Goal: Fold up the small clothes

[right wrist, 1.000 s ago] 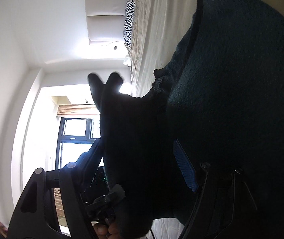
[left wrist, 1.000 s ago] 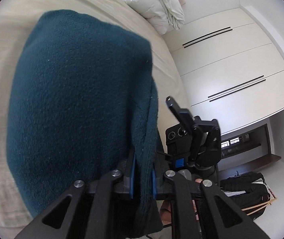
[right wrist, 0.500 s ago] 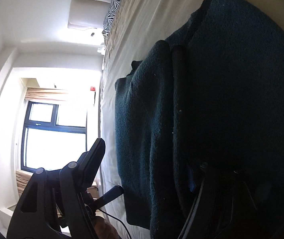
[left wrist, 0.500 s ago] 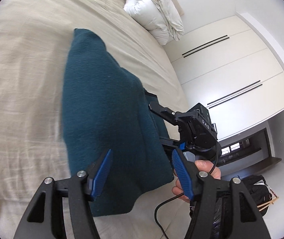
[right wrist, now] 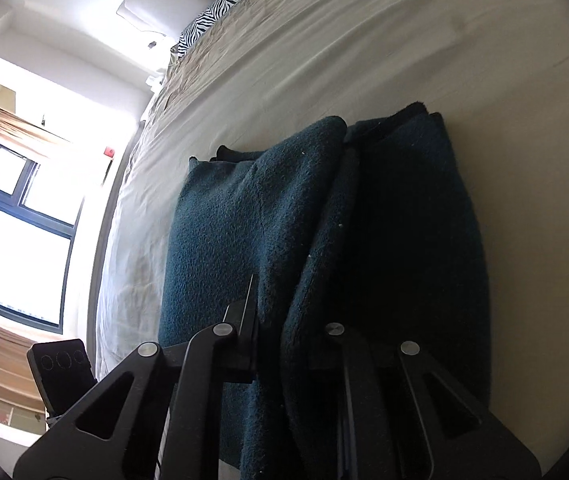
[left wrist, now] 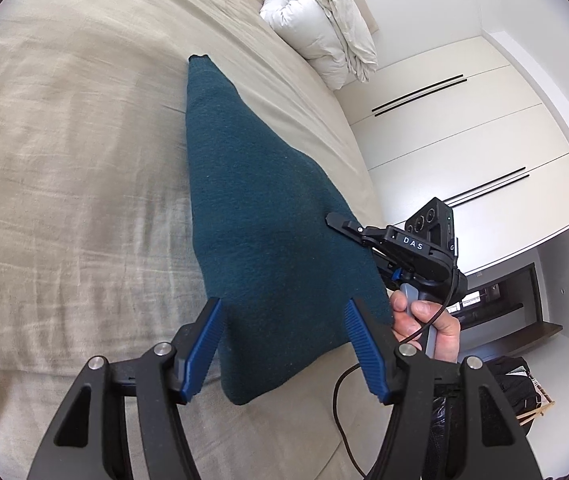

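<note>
A dark teal knit cloth [left wrist: 268, 220], folded into layers, rises off the beige bed [left wrist: 64, 160] in a peak. My left gripper [left wrist: 288, 344] is open; the cloth's near corner lies between its blue pads [left wrist: 208, 344] without touching them. A hand holds my right gripper [left wrist: 344, 226] at the cloth's right edge. In the right wrist view the cloth [right wrist: 244, 232] hangs in thick folds and my right gripper [right wrist: 292, 332] is closing, its jaws pinching a fold of it.
A white rolled duvet [left wrist: 324, 20] lies at the head of the bed. White wardrobe doors [left wrist: 464, 140] stand to the right, with a dark bag [left wrist: 512, 376] on the floor below. A zebra pillow [right wrist: 216, 8] and a bright window [right wrist: 16, 220] show in the right wrist view.
My left gripper let go of the cloth, opened and drew back. My right gripper rolled, closed on a fold and lifted it, so the cloth now stands in a peak.
</note>
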Demonstrator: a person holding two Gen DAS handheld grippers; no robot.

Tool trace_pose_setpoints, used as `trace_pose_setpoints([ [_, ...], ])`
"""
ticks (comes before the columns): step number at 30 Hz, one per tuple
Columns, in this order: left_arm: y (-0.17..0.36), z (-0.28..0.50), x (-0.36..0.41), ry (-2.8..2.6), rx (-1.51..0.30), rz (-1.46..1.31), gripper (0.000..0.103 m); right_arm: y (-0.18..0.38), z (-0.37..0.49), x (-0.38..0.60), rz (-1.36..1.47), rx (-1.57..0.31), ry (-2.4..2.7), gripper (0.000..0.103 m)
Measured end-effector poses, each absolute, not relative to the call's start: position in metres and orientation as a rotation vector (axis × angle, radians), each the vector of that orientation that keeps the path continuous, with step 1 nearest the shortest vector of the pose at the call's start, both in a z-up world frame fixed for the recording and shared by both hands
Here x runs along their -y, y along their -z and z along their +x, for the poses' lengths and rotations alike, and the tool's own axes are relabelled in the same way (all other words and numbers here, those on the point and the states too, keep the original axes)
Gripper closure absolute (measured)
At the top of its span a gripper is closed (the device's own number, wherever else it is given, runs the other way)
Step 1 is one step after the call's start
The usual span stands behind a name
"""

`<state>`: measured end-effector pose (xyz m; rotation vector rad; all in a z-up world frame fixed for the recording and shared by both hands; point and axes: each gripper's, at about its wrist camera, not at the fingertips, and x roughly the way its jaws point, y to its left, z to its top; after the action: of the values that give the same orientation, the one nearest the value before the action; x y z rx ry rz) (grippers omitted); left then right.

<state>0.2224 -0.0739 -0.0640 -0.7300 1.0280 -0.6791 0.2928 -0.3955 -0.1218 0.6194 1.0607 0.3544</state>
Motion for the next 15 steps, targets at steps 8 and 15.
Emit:
trace_pose_setpoints([
  [8,0.06,0.233,0.09,0.691,-1.047,-0.692,0.038,0.124,0.286,0.43,0.621,-1.045,-0.286,0.091],
  [15,0.063,0.241,0.101,0.656,-1.068,-0.636,0.037,0.159,0.282,0.453,0.759,-1.041,-0.312,0.091],
])
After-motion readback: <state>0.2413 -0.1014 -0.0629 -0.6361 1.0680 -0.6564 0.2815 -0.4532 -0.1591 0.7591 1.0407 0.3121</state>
